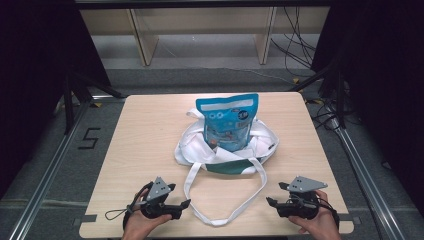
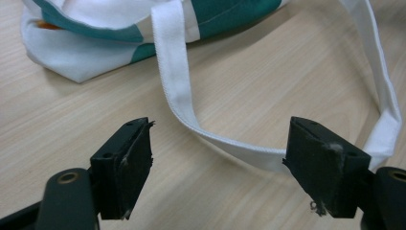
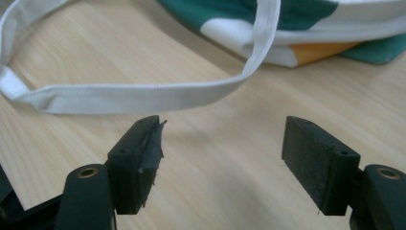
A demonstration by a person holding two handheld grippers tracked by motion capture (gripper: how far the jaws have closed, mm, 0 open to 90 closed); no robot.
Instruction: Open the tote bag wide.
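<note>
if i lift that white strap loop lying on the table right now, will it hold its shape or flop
Probably flop: the flat white fabric strap loop lies limp on the light wooden table, kinked at its near corner. It looks light, yet it is sewn to the white-and-green cloth tote bag holding an upright blue snack pouch, so pulling may drag the bag or tip the pouch.

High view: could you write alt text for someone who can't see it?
A blue snack pouch stands upright in an open white-and-green tote bag in the middle of a wooden table. One white strap loops toward the near edge, where a person's hands hold the left claw and right claw, both open and empty.
</note>
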